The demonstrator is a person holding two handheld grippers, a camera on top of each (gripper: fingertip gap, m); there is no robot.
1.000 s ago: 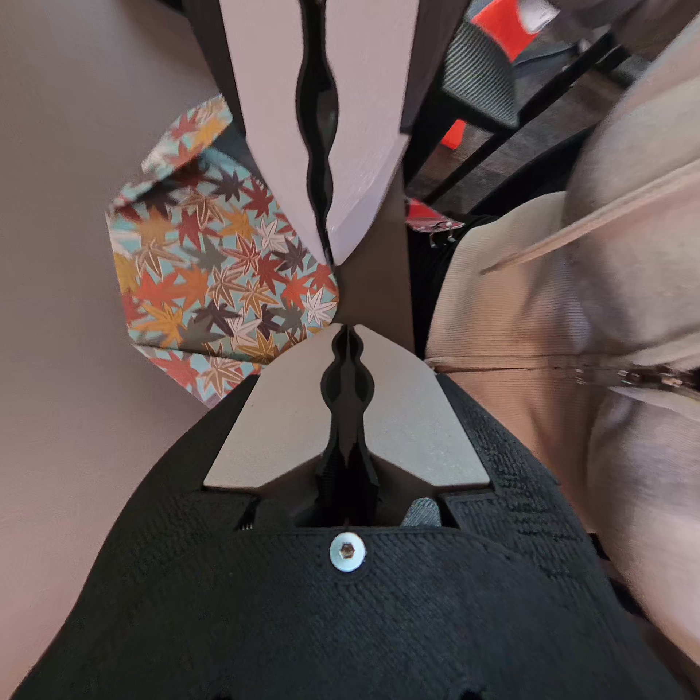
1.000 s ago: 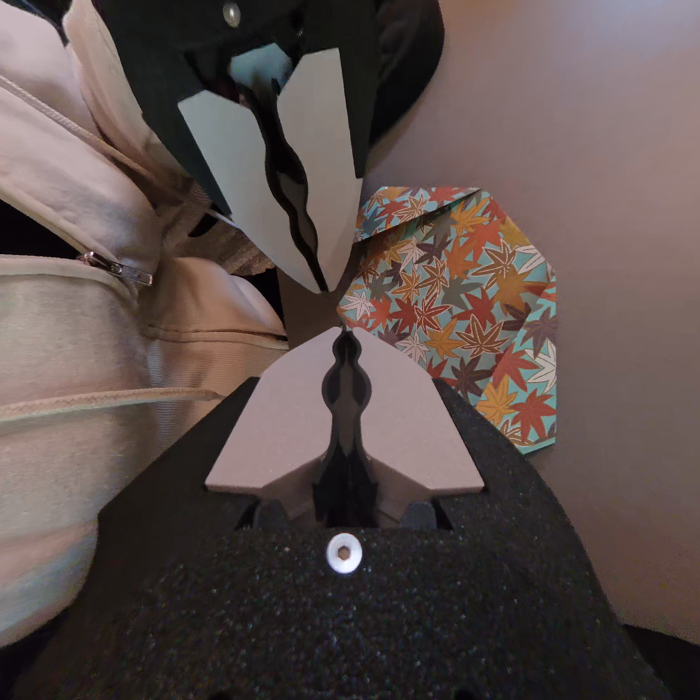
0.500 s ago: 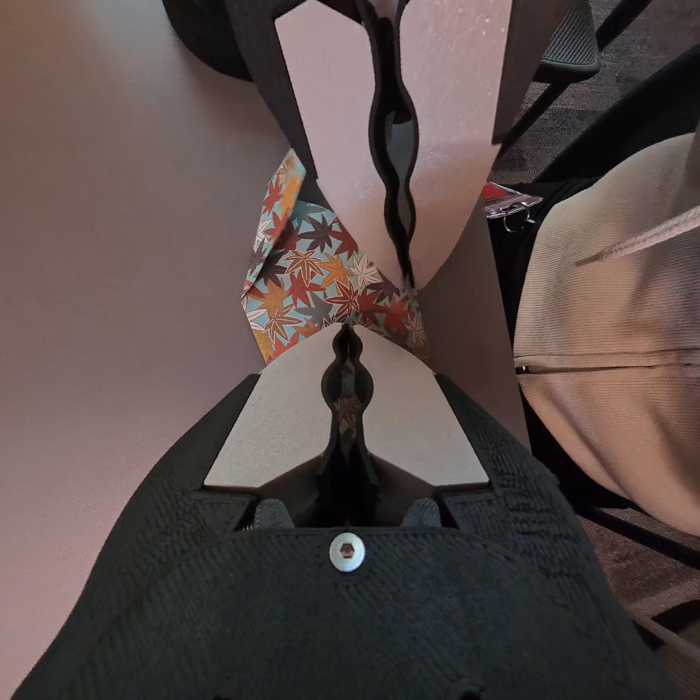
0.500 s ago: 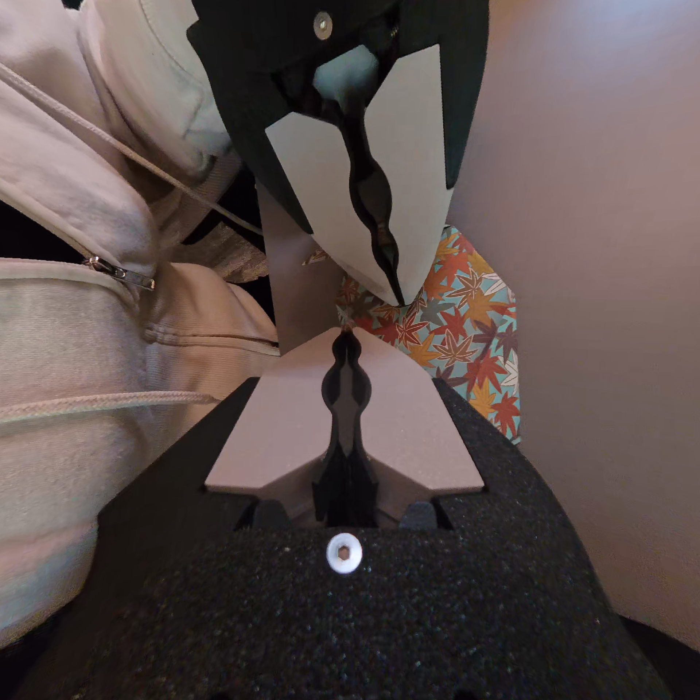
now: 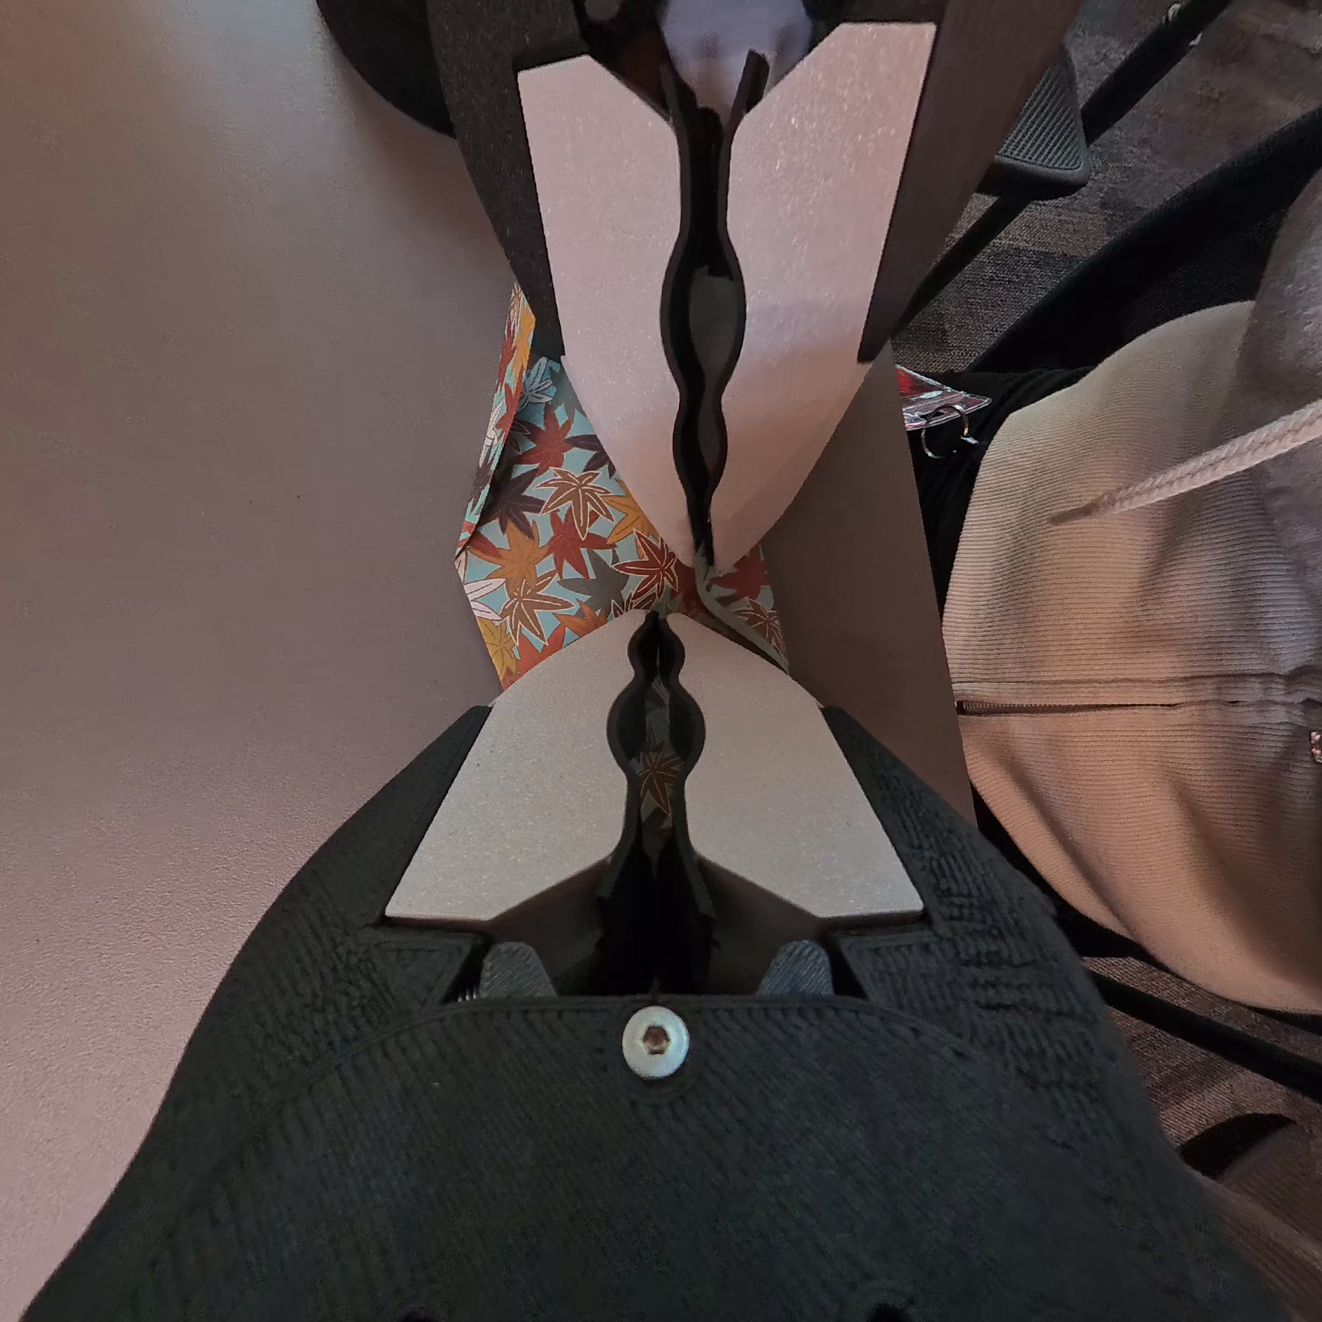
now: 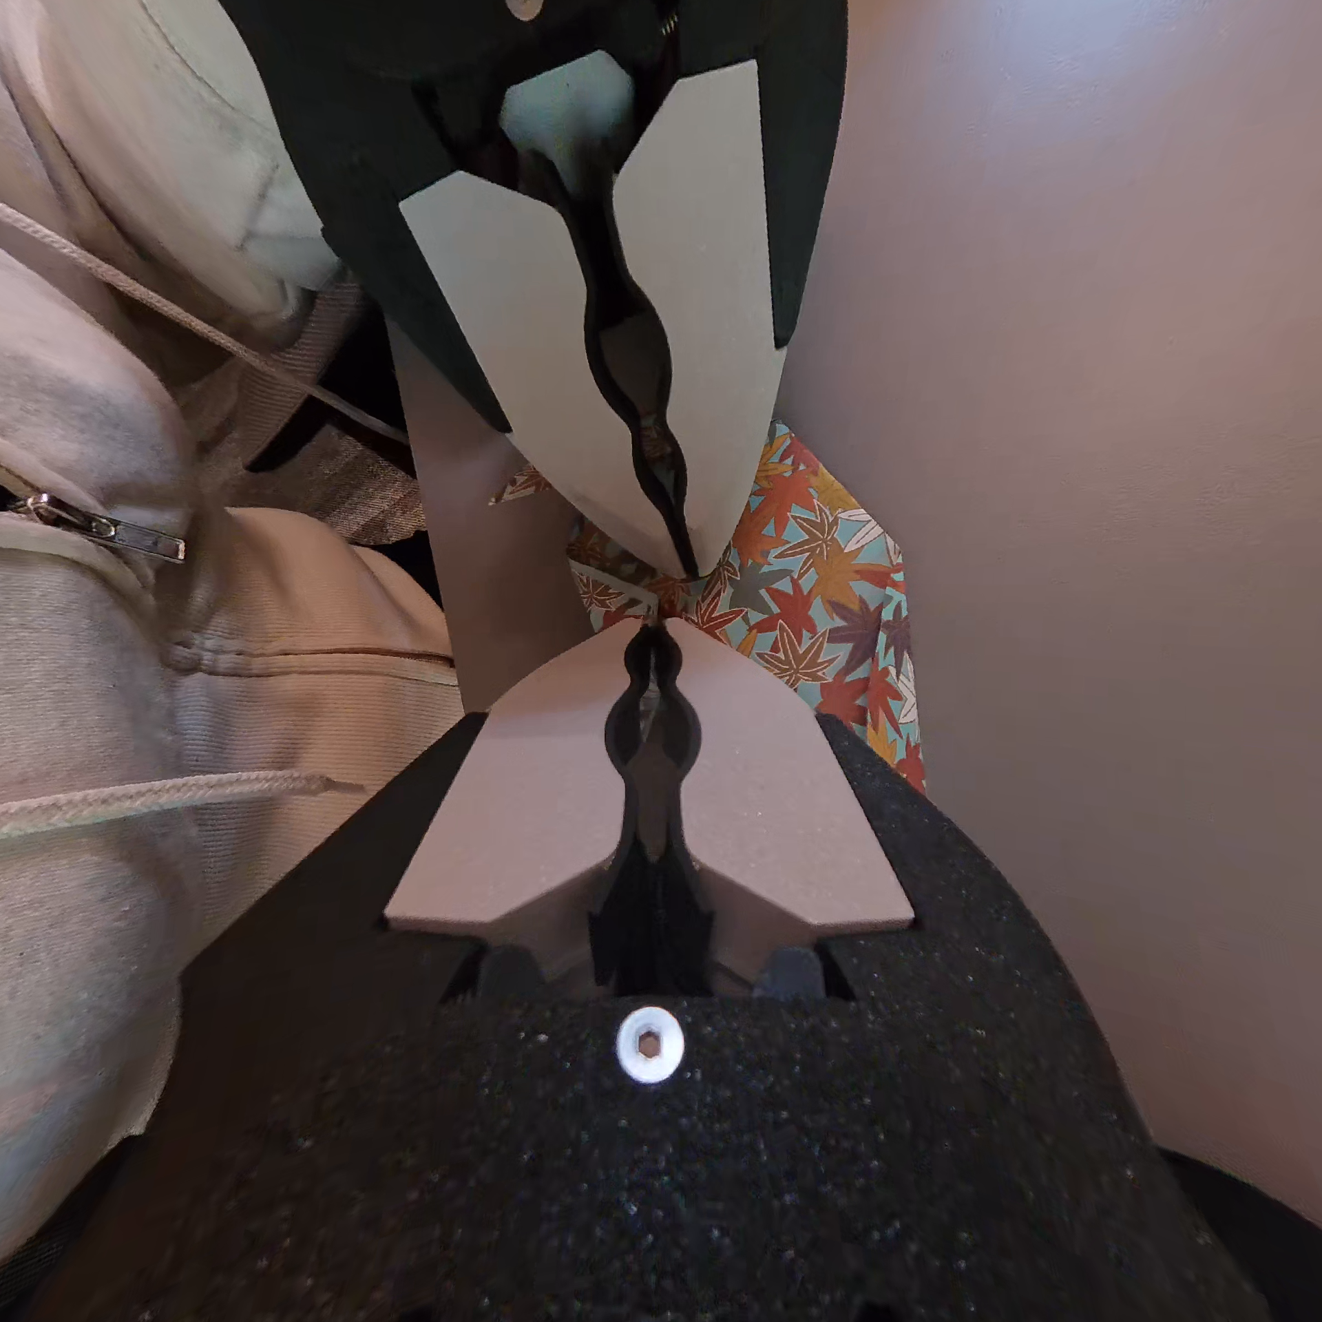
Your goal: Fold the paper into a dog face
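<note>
The folded paper, teal with red, orange and brown leaves, lies on the mauve table close to its edge. It also shows in the right wrist view. My left gripper is shut, its tip down on the paper. My right gripper is shut too and meets it almost tip to tip. Each shows from above in the other's view, the right one and the left one. The paper's corner beside the tips looks bent up. I cannot tell if either tip pinches it.
The table's edge runs just beside the tips. Past it sits a person in a beige zip hoodie, also in the right wrist view. Black chair legs and dark carpet lie beyond. My two grippers' fingertips are within a few centimetres of each other.
Both shut grippers have closed in on each other over the paper. Their tips went from well apart to nearly touching at its corner, and they now cover most of it.
</note>
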